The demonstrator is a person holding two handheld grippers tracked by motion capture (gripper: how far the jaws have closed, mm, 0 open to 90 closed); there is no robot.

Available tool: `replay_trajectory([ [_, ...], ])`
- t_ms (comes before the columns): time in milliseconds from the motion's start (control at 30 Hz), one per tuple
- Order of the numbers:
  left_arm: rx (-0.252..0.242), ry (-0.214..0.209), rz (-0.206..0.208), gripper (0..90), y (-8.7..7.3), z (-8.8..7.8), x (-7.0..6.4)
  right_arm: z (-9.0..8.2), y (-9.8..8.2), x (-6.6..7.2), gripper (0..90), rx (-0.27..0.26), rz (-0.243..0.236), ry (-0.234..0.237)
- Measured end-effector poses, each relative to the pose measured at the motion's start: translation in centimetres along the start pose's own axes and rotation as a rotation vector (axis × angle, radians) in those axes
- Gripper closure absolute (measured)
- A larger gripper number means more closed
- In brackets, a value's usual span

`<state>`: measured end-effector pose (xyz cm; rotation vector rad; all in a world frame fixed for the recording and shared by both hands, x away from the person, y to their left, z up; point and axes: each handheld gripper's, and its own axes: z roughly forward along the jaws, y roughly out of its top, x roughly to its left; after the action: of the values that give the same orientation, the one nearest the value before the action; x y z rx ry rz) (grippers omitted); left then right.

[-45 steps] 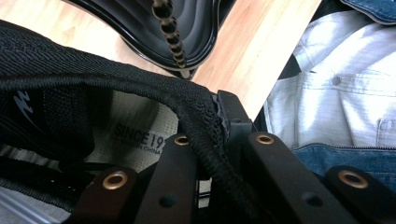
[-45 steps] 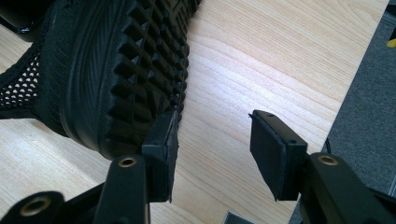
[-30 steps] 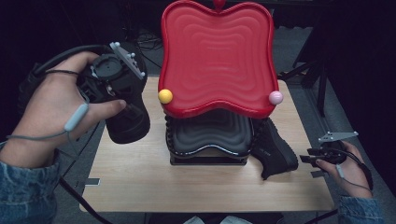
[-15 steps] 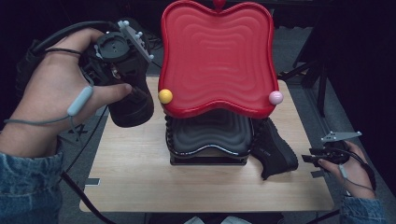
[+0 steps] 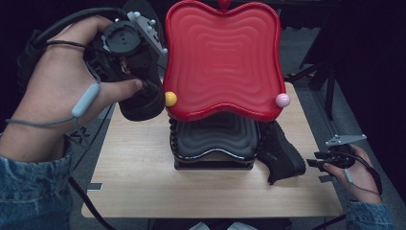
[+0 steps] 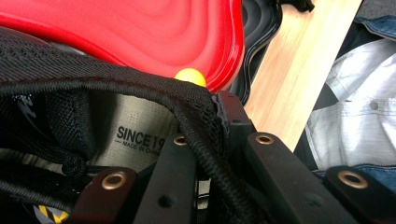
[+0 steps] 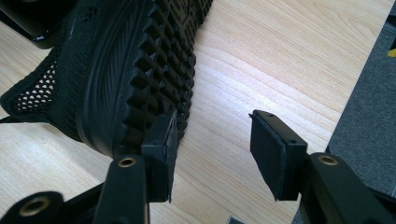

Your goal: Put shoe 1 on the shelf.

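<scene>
Now | black mesh shoe (image 5: 143, 98) | beige tongue label | clamped in left gripper (image 6: 210, 154)

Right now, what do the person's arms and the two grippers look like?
Both sleeves are blue denim. The left gripper is black and bulky, with a grey marker plate, a black cable and a grey strap. The right gripper is black with flat rectangular pads and brass-coloured rivets.

Tongue label (image 6: 140, 135) inside the black shoe (image 6: 56, 93) in my left claw (image 6: 205, 186), lower left of the left gripper view: "SINCE 19", cut off by a lace. Beneath it, smaller: "MADE IN CHIN", also cut off. Nothing else legible.
</scene>
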<state>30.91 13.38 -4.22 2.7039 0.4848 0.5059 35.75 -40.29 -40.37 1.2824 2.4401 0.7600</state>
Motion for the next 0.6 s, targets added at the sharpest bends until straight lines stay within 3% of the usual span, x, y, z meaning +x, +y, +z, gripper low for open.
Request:
replay_trajectory([
  [167,-0.022,-0.009,0.020,85.3,1.4,0.0,0.1,0.4,0.2,0.5,52.5,0.010,-0.021,0.004],
  [600,-0.037,-0.033,0.101,84.9,5.2,0.8,0.9,-0.3,-1.3,0.4,52.8,0.012,0.012,-0.005],
])
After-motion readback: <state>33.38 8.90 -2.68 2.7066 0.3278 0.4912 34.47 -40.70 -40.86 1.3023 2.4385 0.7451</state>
